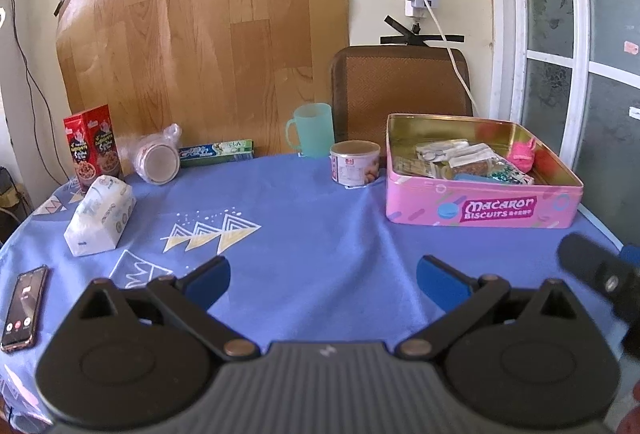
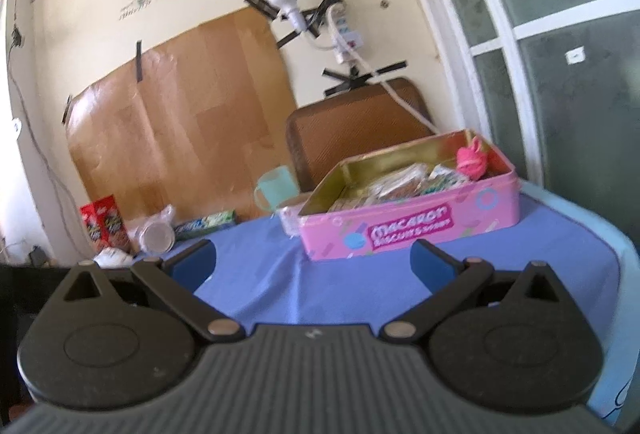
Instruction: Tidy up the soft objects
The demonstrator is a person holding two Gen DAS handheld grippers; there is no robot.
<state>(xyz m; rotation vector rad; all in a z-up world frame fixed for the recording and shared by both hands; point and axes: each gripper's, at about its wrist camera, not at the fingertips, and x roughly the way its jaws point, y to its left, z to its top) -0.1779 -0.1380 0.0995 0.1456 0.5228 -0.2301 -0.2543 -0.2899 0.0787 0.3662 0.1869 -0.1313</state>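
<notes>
While the pink biscuit tin (image 1: 480, 202) near the right edge of the tabletop (image 1: 312, 218) already holds a loose heap of small packets and a bright pink fluffy thing (image 1: 522, 154) tucked into its far right corner, one plainly soft item remains outside it: the tissue pack (image 1: 100, 214), lying on its side near the left edge. Judging by that, the sorting looks well under way but not finished, if the tin is indeed where the soft things go.

That tissue pack is a pale, plump plastic-wrapped block, slightly creased, with a faint printed pattern; it looks light and would give under a squeeze. The fluffy pink thing in the tin reads as yarn or a pompom, though its detail is too blurred to be sure.

Both tools are empty. The left gripper (image 1: 322, 278) hovers over the near middle of the blue cloth with its jaws spread wide, nothing between them. The right gripper (image 2: 312, 260) is likewise spread wide and holding nothing, aimed at the front wall of the tin from the near side.

Along the far edge stand a red snack box (image 1: 94, 144), a bagged round container (image 1: 158, 158), a toothpaste box (image 1: 216, 153), a green mug (image 1: 312, 130) and a small can (image 1: 355, 162); a phone (image 1: 24, 308) lies at the near left edge.
</notes>
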